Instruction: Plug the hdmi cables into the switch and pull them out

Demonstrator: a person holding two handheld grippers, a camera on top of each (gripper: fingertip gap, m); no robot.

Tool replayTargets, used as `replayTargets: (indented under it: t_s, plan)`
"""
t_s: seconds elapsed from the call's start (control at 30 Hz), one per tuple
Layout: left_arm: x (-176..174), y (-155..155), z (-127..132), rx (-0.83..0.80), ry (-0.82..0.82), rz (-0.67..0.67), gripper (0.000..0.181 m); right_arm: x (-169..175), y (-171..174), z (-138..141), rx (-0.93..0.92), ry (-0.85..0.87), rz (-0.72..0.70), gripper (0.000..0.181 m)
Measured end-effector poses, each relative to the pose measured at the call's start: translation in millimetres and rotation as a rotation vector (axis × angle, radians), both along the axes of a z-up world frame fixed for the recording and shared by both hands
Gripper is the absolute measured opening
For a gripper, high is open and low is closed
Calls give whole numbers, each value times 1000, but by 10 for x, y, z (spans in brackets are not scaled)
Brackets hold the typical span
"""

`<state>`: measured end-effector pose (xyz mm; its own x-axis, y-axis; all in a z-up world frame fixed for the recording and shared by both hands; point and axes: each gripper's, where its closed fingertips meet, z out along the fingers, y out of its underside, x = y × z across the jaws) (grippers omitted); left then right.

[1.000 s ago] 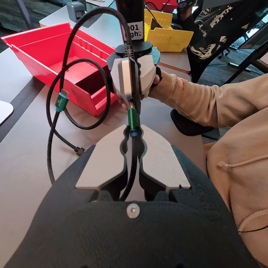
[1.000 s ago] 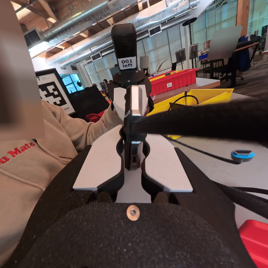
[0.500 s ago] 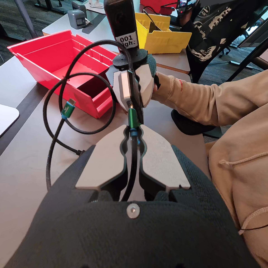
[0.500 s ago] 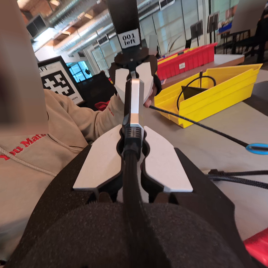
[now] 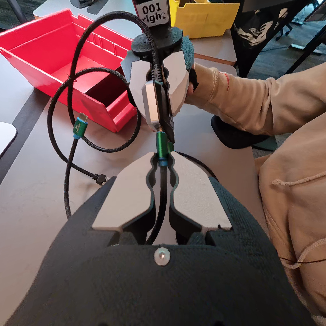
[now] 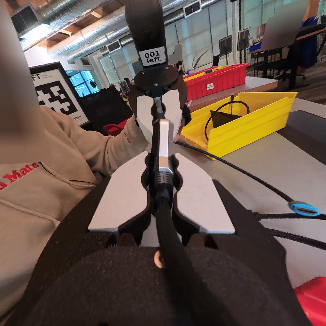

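Above the tabletop [image 5: 35, 185], the left gripper [image 5: 162, 159] clamps the green HDMI plug [image 5: 162, 144], its tip at the port of the silver switch [image 5: 153, 104]. The right gripper [image 6: 162, 169] grips that switch, facing it. A spare green plug [image 5: 80, 125] hangs near the red bin [image 5: 53, 53].
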<state>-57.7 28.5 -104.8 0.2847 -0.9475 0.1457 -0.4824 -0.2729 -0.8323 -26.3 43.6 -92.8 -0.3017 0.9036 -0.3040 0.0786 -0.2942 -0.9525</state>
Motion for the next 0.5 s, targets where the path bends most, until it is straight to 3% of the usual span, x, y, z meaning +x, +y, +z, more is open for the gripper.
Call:
replayTargets:
  t_s: [0.2, 0.33, 0.5]
  plan:
    - [25, 12, -11, -27, -44, -9, 11, 16, -27, -84, -26, -50, 31, 23]
    - [98, 21, -165, -25, 15, -12, 11, 40, -22, -200, -21, -121, 36, 23]
    - [138, 59, -138, -75, -71, -12, 11, 72, 3, -206, -35, -119, 33, 23]
